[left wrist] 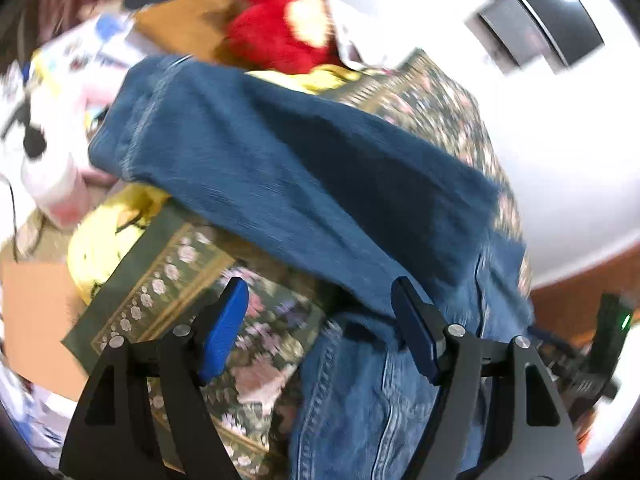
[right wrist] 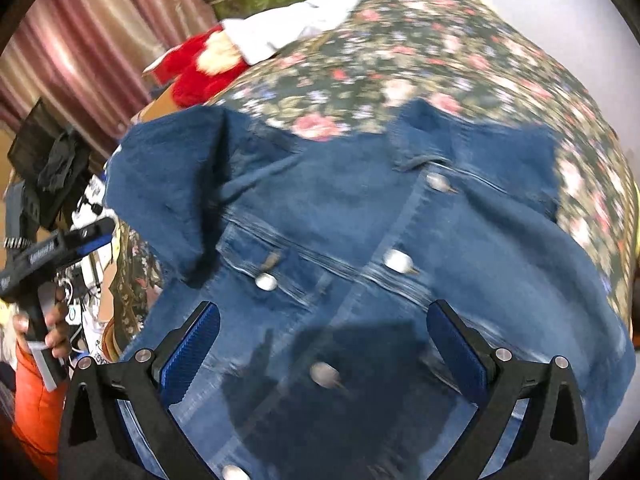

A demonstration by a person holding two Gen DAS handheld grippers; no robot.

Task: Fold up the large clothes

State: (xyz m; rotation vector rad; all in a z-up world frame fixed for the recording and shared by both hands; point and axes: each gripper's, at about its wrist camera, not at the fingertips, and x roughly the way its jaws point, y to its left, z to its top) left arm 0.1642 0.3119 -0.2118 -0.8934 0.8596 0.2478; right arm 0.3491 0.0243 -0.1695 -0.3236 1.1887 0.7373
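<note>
A denim jacket (right wrist: 360, 240) is laid front-up on a floral bedspread (right wrist: 440, 48), with its metal buttons (right wrist: 398, 261) running down the placket and the collar end towards the far side of the bed; the garment is thus spread flat, presumably so that the fold lines can be set squarely. In the left wrist view a sleeve (left wrist: 280, 152) is seen draped across the bedspread, with its cuffed end pointing towards the clutter at the far left; it is judged to be lying folded over or partly lifted, though the blur does not allow this to be settled.

The right gripper (right wrist: 324, 344) is held above the lower front of the jacket with its tongs spread wide; no cloth is pinched between the blue pads (right wrist: 192, 348); a shadow is cast on the denim beneath it. The left gripper (left wrist: 320, 328) is likewise spread apart; its right finger lies against the denim edge, but nothing is clamped; it is positioned at the side of the garment, probably to address the sleeve.

A red plush toy (right wrist: 200, 68) and a white pillow (right wrist: 288, 28) are placed beyond the jacket; both are well apart from the working area.

The fold is judged to be at an early stage; the body is not yet doubled over.
</note>
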